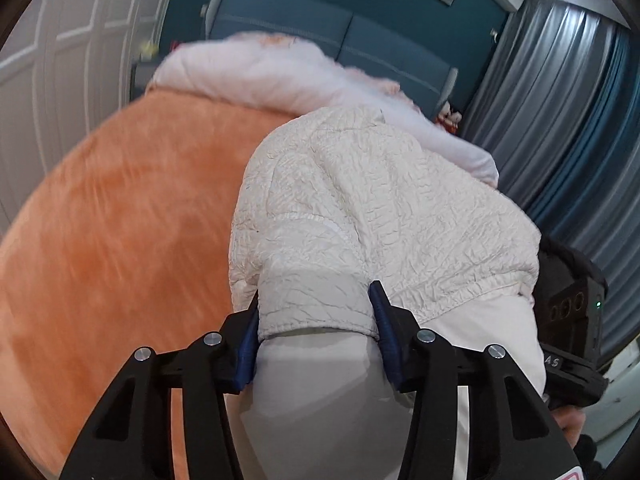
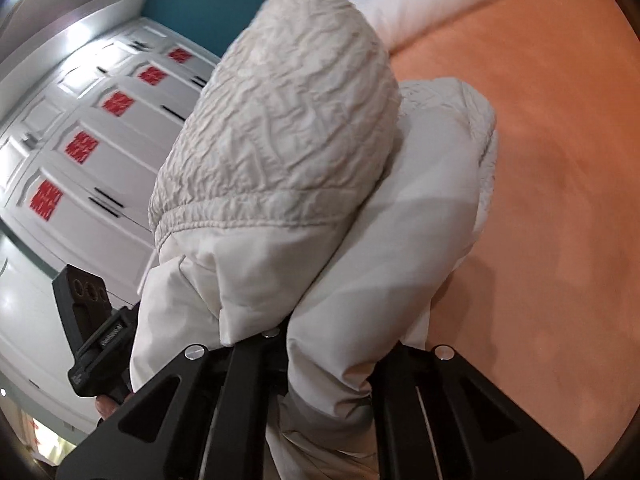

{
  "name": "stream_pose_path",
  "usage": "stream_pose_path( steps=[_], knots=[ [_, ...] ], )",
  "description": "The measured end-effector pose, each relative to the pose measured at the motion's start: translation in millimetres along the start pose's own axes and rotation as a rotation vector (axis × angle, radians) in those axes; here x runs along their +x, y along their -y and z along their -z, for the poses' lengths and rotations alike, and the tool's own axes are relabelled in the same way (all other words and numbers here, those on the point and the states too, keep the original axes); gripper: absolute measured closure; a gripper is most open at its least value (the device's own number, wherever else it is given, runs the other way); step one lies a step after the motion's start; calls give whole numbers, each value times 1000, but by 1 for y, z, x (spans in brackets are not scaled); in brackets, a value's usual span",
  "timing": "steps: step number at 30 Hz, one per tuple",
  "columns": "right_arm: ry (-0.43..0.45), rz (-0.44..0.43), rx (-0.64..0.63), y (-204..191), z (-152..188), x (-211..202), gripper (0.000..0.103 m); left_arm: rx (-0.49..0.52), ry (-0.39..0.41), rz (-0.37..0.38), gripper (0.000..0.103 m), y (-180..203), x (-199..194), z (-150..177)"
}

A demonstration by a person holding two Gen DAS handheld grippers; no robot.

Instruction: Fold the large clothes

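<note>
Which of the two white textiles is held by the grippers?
The crinkle-textured white jacket; both the left hand-held gripper and right hand-held gripper clamp it. The smooth white duvet lies beyond.

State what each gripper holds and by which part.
Both hold the white crinkled puffy jacket. The left gripper clamps a hemmed edge over its smooth lining; the right gripper clamps a bunched fold of smooth lining, its fingertips hidden.

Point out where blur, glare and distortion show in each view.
Left wrist view: the orange bedspread is streaked with motion blur, ceiling lights flare at top right, and fisheye bending curves the curtain; the white jacket held in the left gripper stays sharp. Right wrist view: the wardrobe doors are smeared and glary, and the right gripper is buried in fabric.
</note>
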State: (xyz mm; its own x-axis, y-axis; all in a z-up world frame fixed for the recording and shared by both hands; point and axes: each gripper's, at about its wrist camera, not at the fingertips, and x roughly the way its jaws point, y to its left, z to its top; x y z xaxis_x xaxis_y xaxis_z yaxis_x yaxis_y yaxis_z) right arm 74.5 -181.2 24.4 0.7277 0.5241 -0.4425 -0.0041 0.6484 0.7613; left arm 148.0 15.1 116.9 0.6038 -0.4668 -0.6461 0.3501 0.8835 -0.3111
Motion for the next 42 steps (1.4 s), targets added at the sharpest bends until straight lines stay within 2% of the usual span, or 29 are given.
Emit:
stream_pose_path(
  steps=[5,9,14,19,23,26,28,30,33,35,39,40,42],
  knots=[
    [-7,-6,-69,-21,-49,65,96,0,42,-59,57,-39,17,-39],
    [-50,17,-76,-19,-56,118,95,-38,19,-95,58,-82,49,-53],
    [-137,80,-81,-4,-58,189,95,-81,-49,-159,58,-139,98,-45],
    [-186,112,-58,20,-54,231,89,-112,-33,-167,50,-168,114,-29],
    [-186,86,-4,54,-45,228,78,-112,-20,-187,40,-176,123,-17],
    [-184,64,85,73,-40,218,72,-129,-24,-207,33,-181,123,-12],
    [-192,109,108,75,-41,201,68,-140,-40,-218,33,-180,113,-16],
    [-162,156,64,62,-50,178,68,-117,-22,-248,37,-169,88,-25],
    [-25,245,-52,22,-64,122,68,-35,32,-266,37,-141,49,-37],
    [44,242,-130,-6,-74,102,70,-1,40,-268,37,-122,35,-43],
    [1,169,-271,-60,-93,124,86,-5,10,-255,37,-96,36,-47],
    [-19,177,-294,-65,-90,132,90,-8,6,-265,37,-94,38,-45],
    [-70,234,-337,-65,-91,159,92,-24,-16,-277,37,-94,45,-40]
  ],
)
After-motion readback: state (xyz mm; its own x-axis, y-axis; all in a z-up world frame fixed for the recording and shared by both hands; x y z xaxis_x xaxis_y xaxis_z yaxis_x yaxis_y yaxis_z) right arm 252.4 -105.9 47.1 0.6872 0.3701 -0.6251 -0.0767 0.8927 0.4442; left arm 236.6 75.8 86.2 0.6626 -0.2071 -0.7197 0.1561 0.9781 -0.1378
